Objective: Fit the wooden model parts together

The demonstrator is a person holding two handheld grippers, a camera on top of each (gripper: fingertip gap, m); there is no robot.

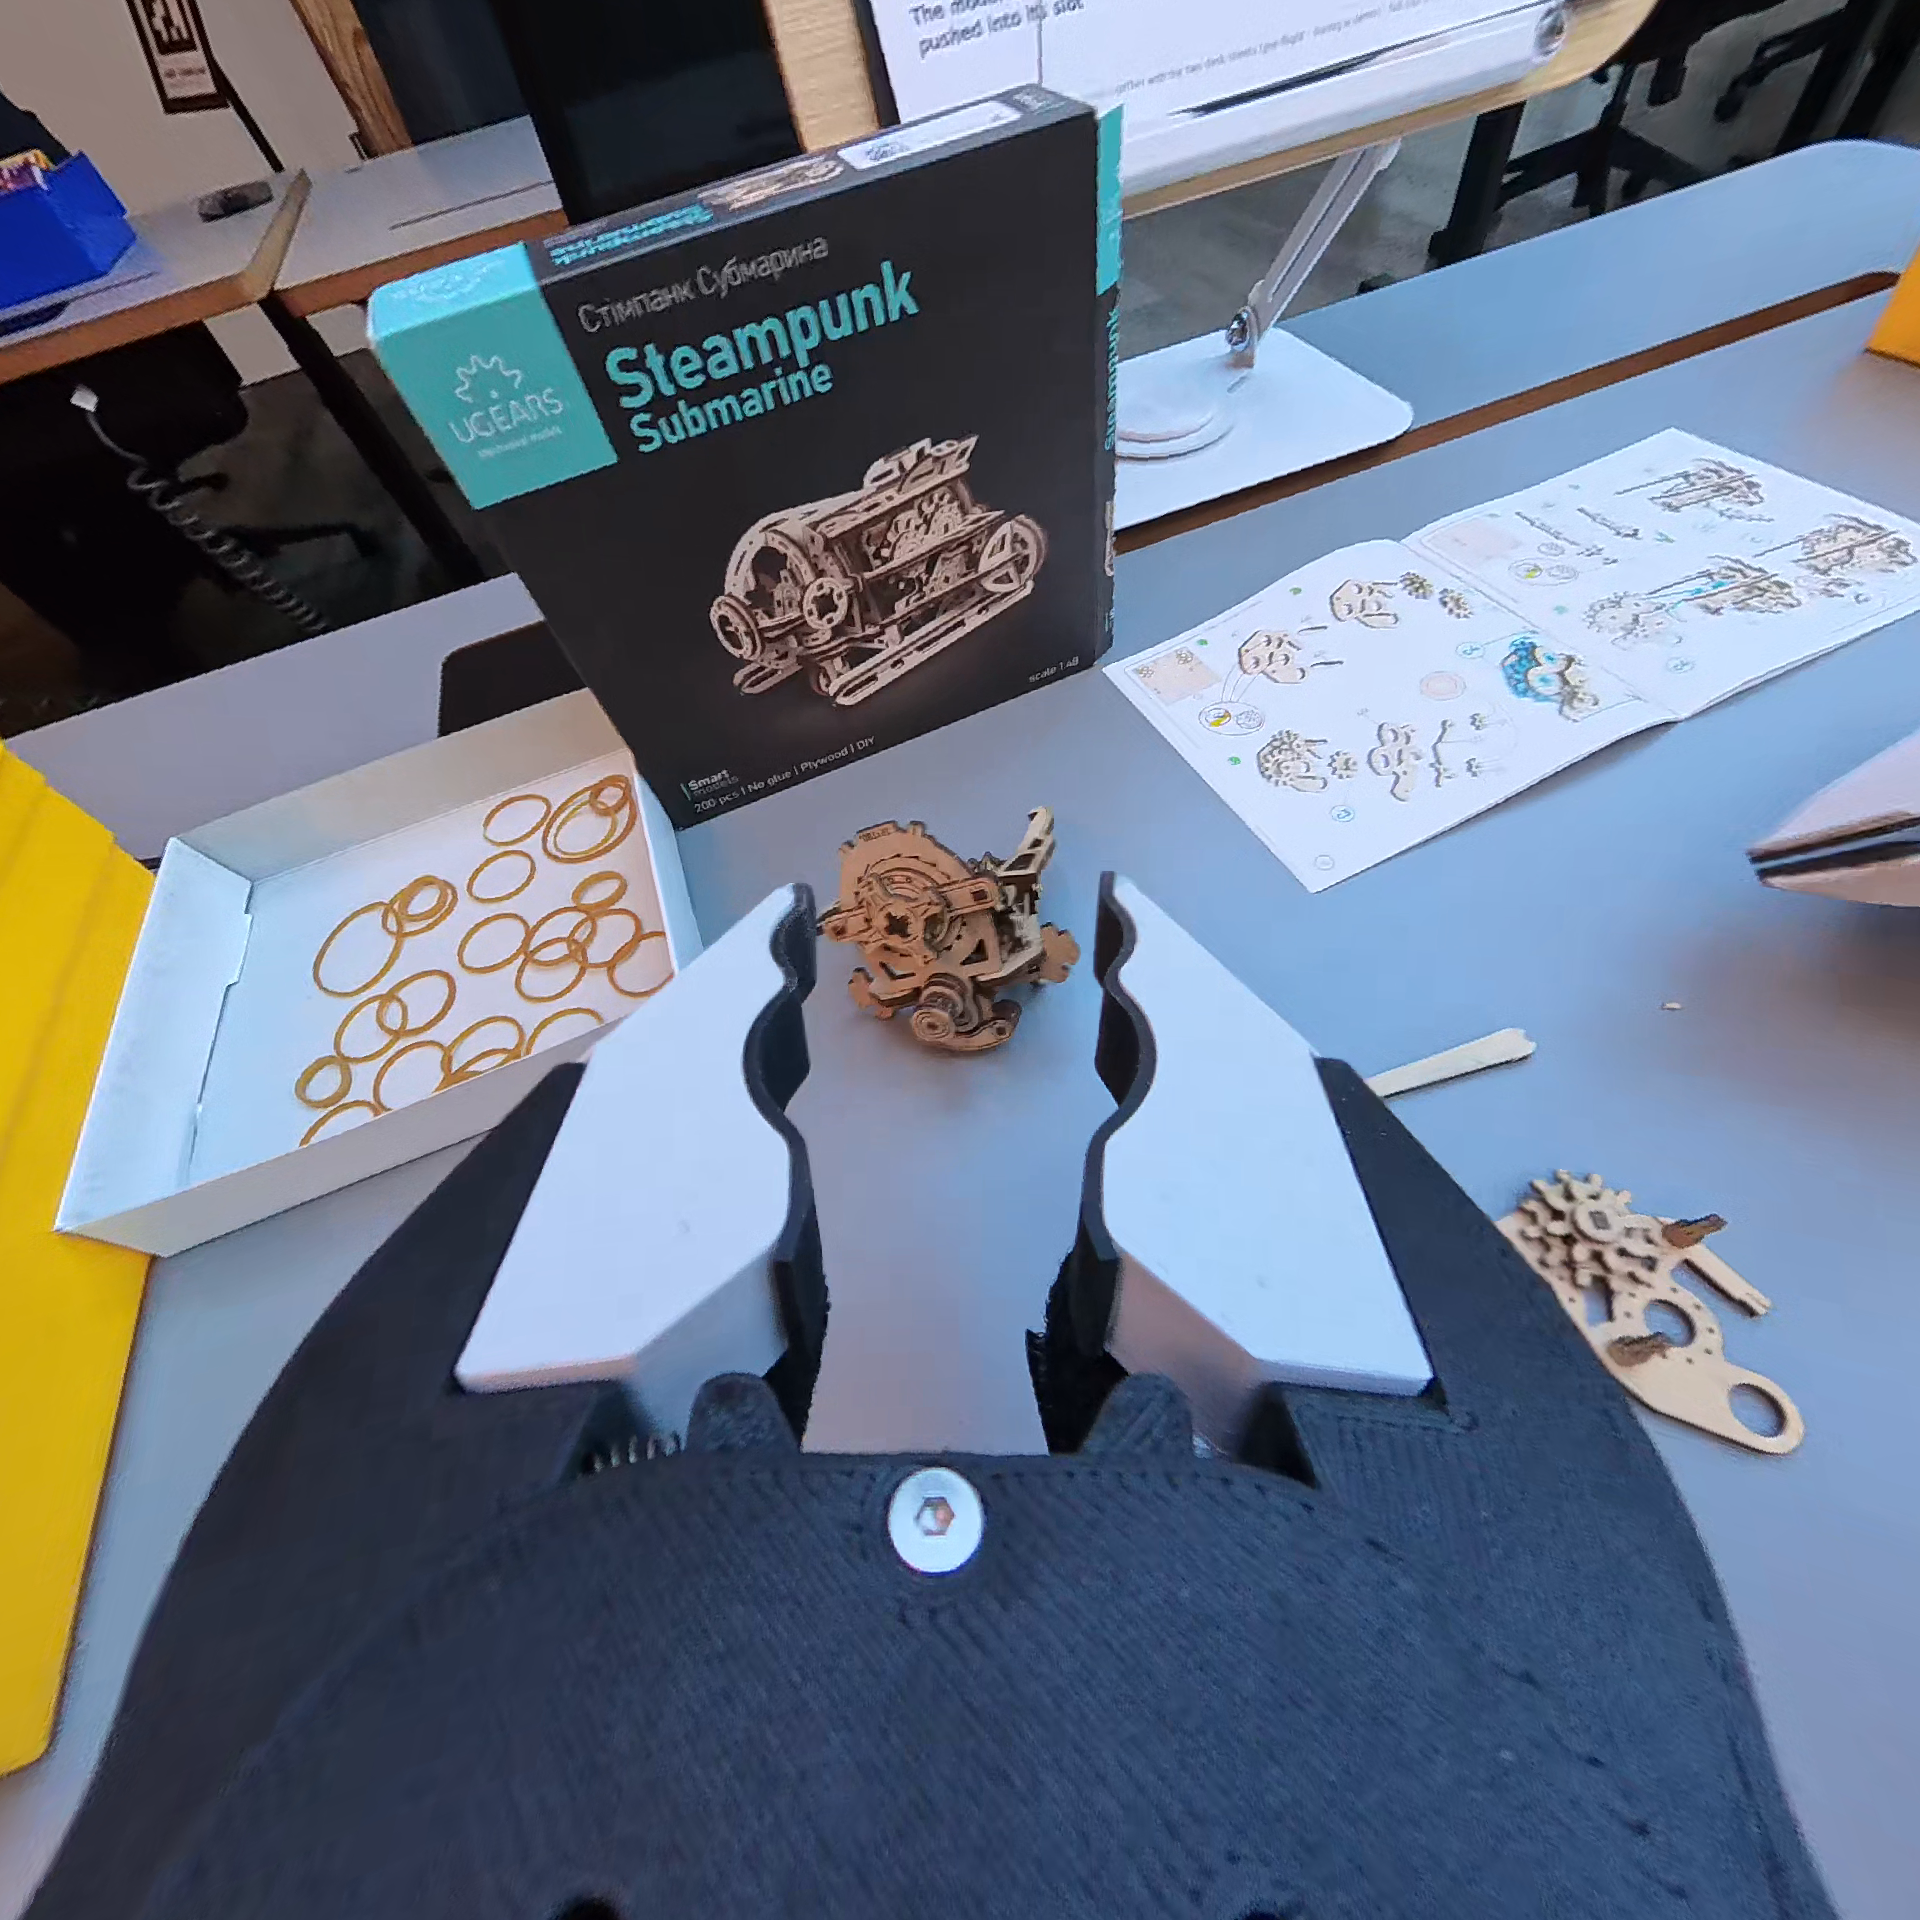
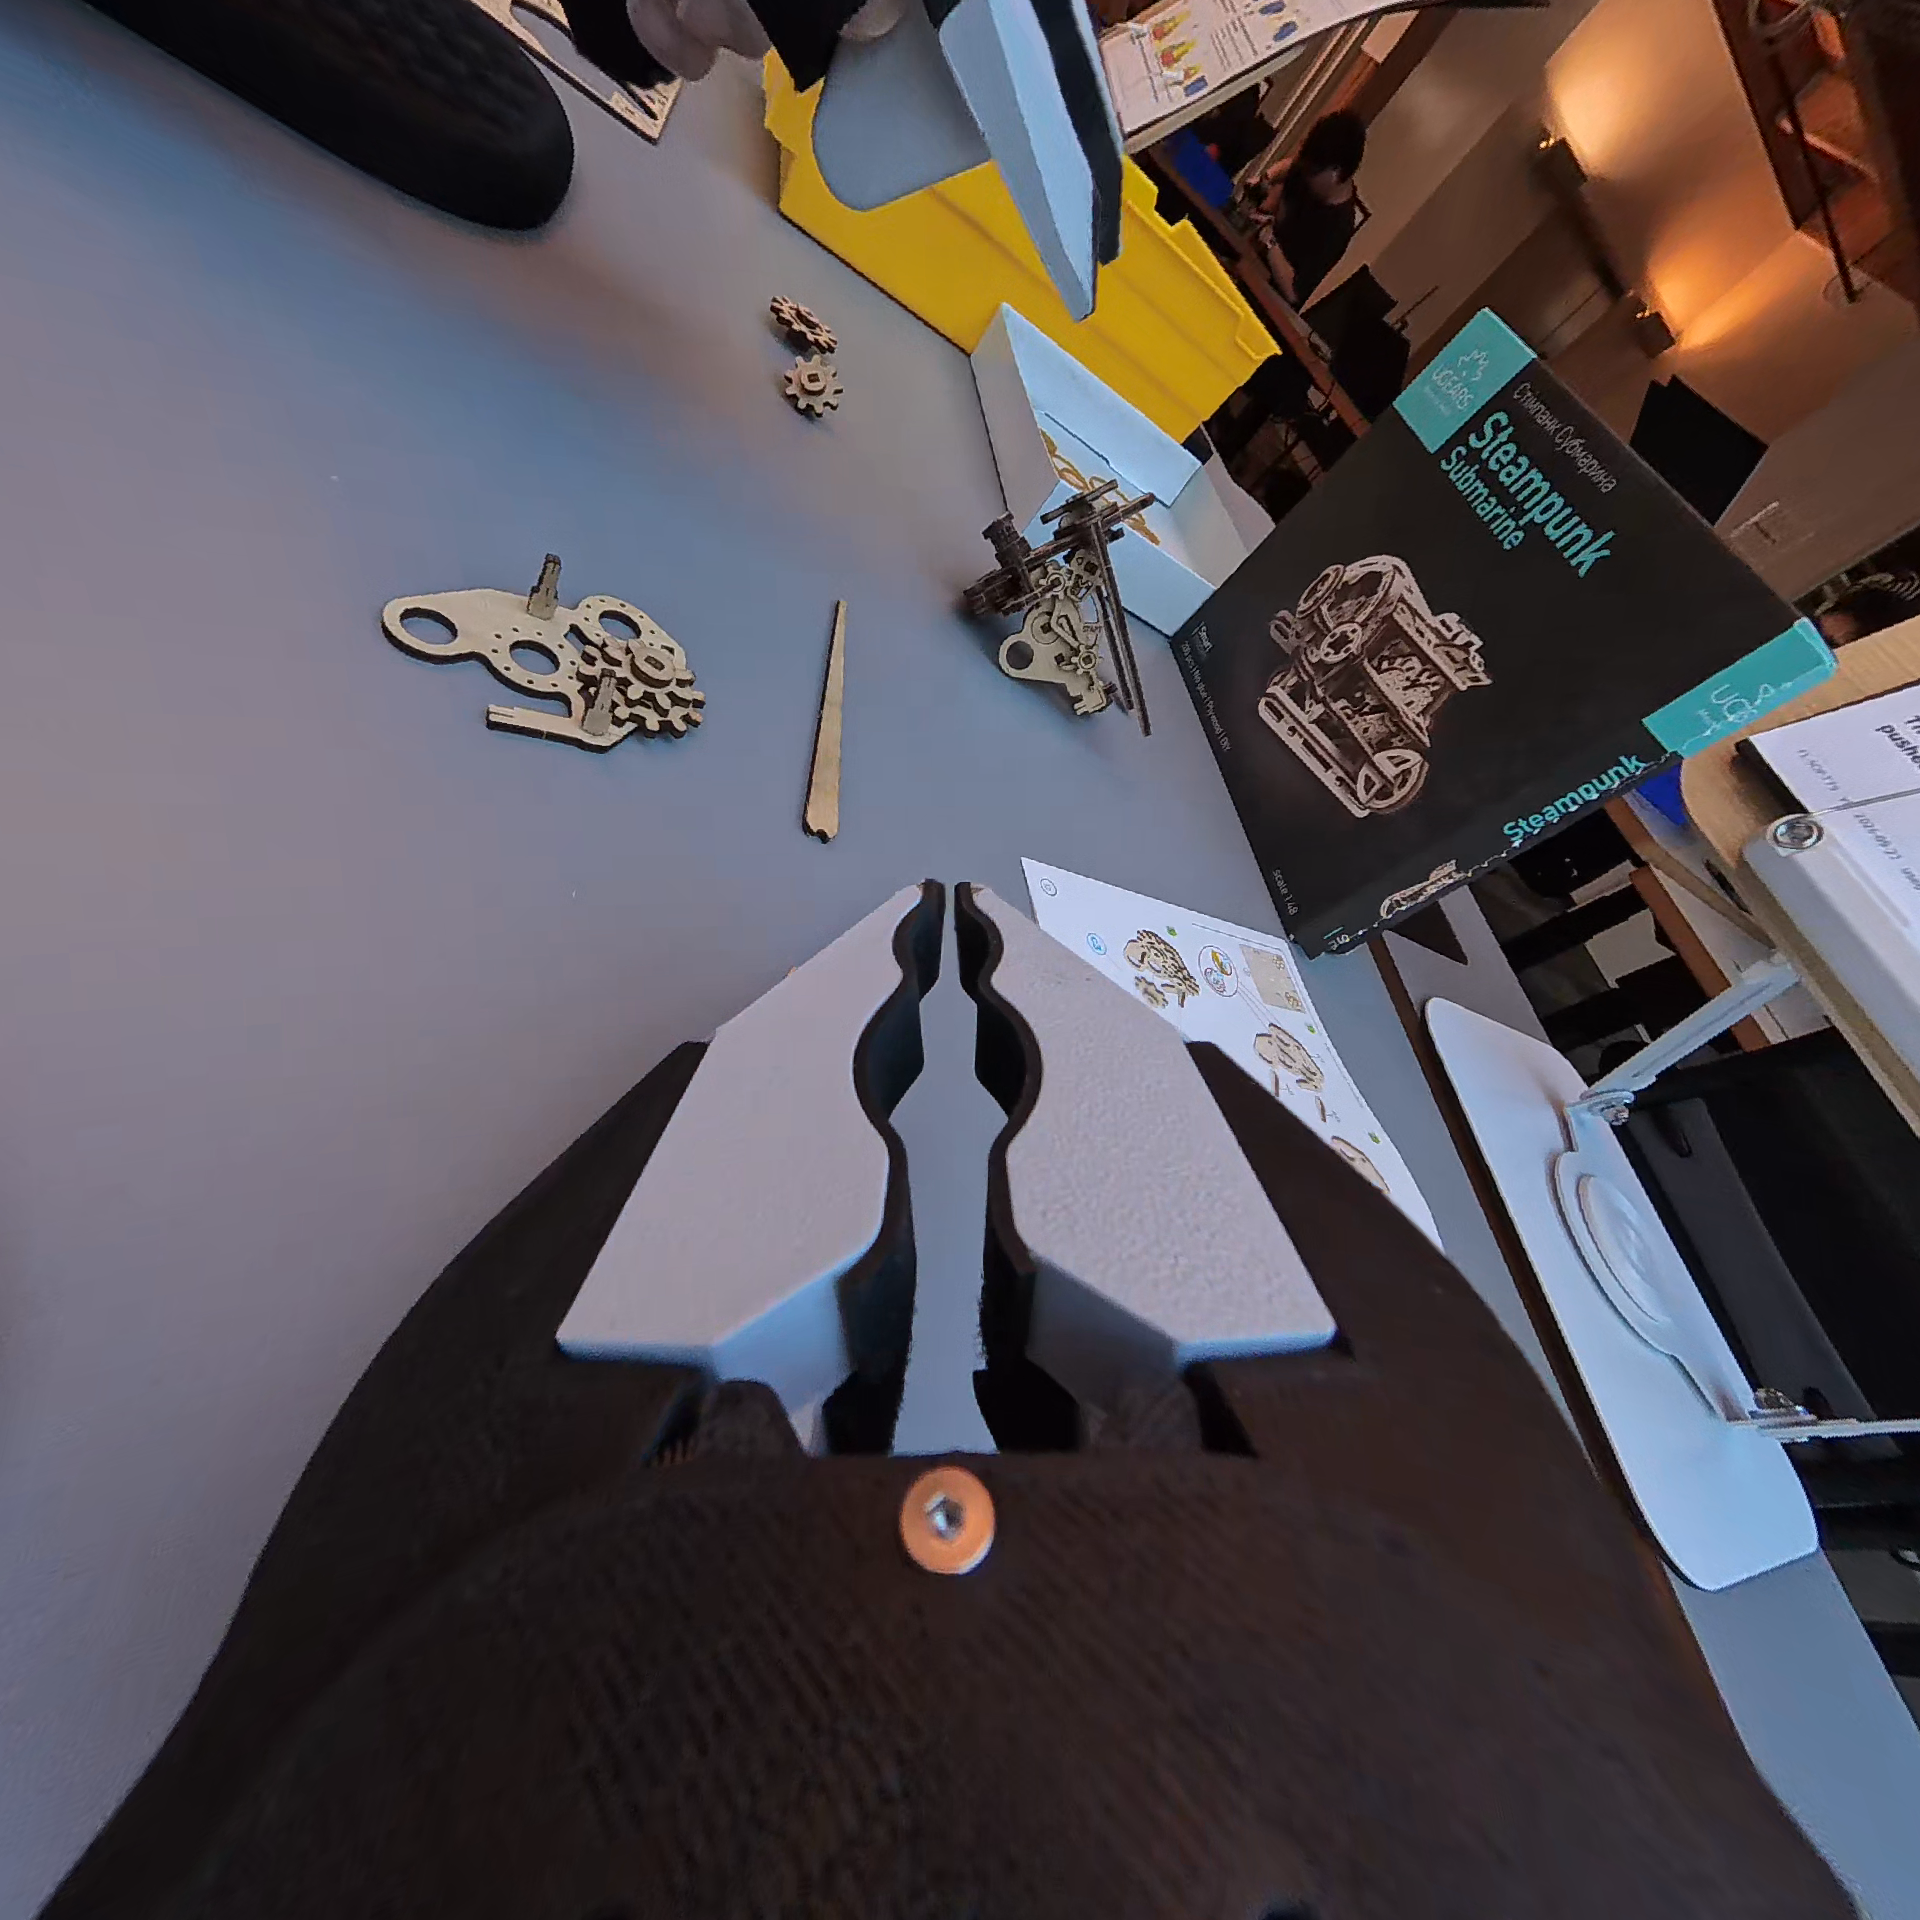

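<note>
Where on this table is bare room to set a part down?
Bare grey table lies near the flat gear plate, and a narrower strip runs between it and the wooden stick. Crowded: the half-built model, rubber-band tray, kit box and instruction booklet.

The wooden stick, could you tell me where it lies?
In the right wrist view the stick lies flat on the table, between the gear plate and the sub-assembly.

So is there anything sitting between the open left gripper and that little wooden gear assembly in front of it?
Nothing visible does. The left gripper is open and empty, and the wooden gear assembly stands on bare grey table just beyond its fingertips. The tray of rubber bands sits off to the left, the wooden stick off to the right.
</note>
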